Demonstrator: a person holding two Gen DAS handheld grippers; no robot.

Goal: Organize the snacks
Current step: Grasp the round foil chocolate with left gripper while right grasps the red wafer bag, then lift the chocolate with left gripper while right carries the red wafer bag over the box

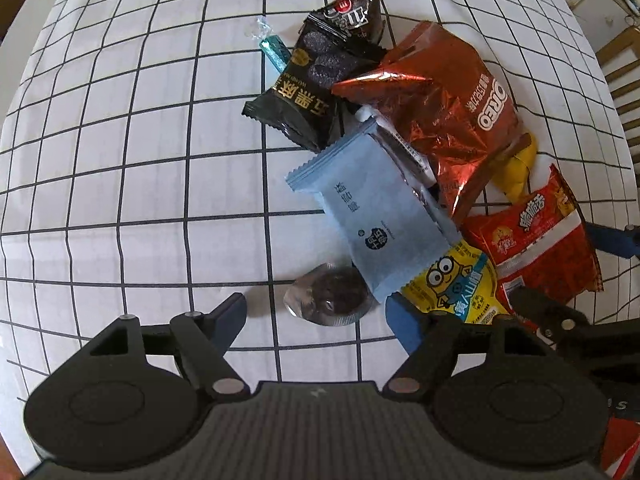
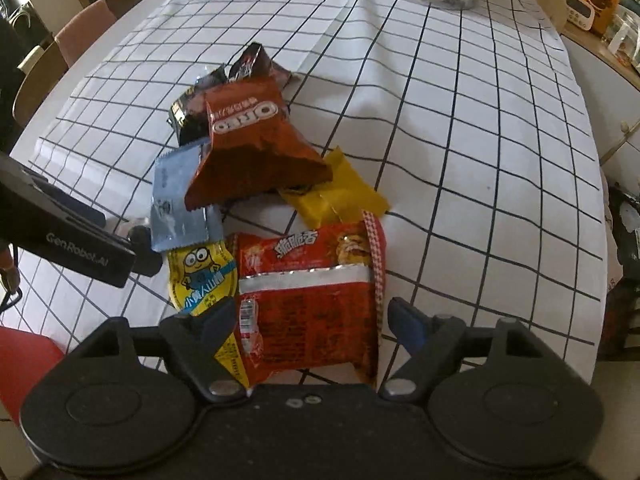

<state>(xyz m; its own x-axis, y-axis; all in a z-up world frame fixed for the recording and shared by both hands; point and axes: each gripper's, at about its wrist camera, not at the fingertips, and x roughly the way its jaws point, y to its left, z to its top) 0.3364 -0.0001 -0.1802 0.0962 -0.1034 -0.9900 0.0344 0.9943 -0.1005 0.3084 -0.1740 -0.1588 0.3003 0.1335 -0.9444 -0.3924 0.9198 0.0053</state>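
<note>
My left claw hangs low over the worktop, which is covered in a white cloth with a black grid, and its jaws stand wide apart with nothing between them but a small round foil-wrapped dark snack lying just ahead on the cloth. To the right of that snack a pale blue packet lies flat, its near corner overlapping a yellow Minions packet. Farther off, a crumpled red-brown Oreo bag rests partly on the blue packet, with a black sesame snack packet to its left and another black packet behind that; a little teal-wrapped candy sits at the far left edge of the pile. A yellow wrapper peeks out from under the Oreo bag on the right. My right claw is also spread wide, one finger on either side of a red noodle-snack packet that lies flat on the cloth between them; I cannot tell if the pads touch it. That red packet sits at the near edge of the pile, touching the Minions packet on its left.
</note>
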